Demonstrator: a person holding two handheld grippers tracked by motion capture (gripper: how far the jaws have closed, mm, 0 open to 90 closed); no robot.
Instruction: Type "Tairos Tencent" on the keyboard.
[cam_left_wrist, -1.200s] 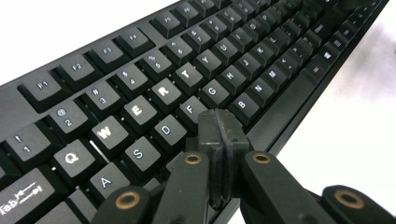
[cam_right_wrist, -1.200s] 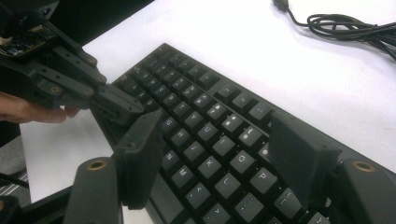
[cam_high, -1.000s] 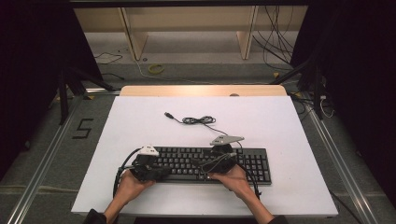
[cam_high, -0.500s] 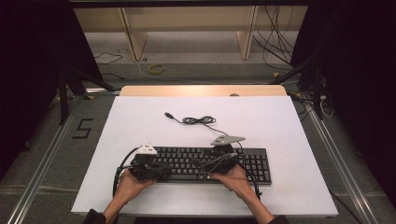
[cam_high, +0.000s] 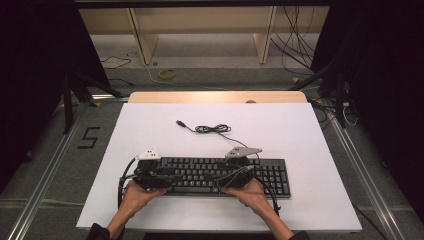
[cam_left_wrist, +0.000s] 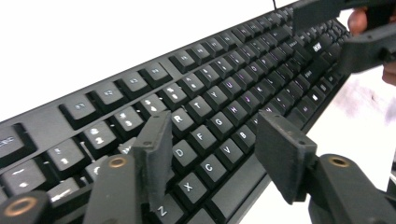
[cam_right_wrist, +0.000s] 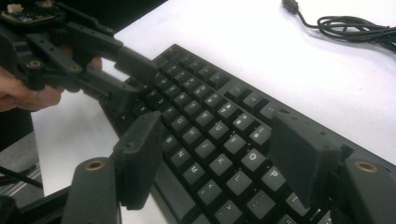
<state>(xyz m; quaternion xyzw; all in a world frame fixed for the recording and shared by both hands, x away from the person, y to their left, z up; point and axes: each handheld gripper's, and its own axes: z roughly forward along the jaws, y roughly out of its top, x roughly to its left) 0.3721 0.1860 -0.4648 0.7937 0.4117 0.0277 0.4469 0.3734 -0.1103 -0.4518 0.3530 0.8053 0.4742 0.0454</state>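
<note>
The left tongs (cam_left_wrist: 210, 154) stand wide over the left part of the black plastic keyboard (cam_high: 220, 175). Their jaws have just been opening, and nothing is pressed between them: the left jaw hangs above the letter keys near the front rows, and the right jaw is over the front edge of the keyboard. In the high view the left tongs (cam_high: 152, 177) are at the left end of the keyboard, held by the person's left hand (cam_high: 135, 195).

The right tongs (cam_right_wrist: 219, 158) are also wide, with the keys of the right part of the keyboard between and under the jaws, but I cannot see either pad pressing on them. In the high view the right tongs (cam_high: 240, 175) are a little right of the keyboard's middle, in the right hand (cam_high: 252, 192).

The keyboard lies flat on the white desk (cam_high: 310, 150), near its front edge, with the long side toward the person. Behind the keyboard, its thin black cable with a plug (cam_high: 210, 128) lies in a loose coil.

I judge that the step in hand is a release or a new approach at the front edge. The next move probably calls for lowering both tongs evenly, so the jaws take the edge of the keyboard and not the keys.
</note>
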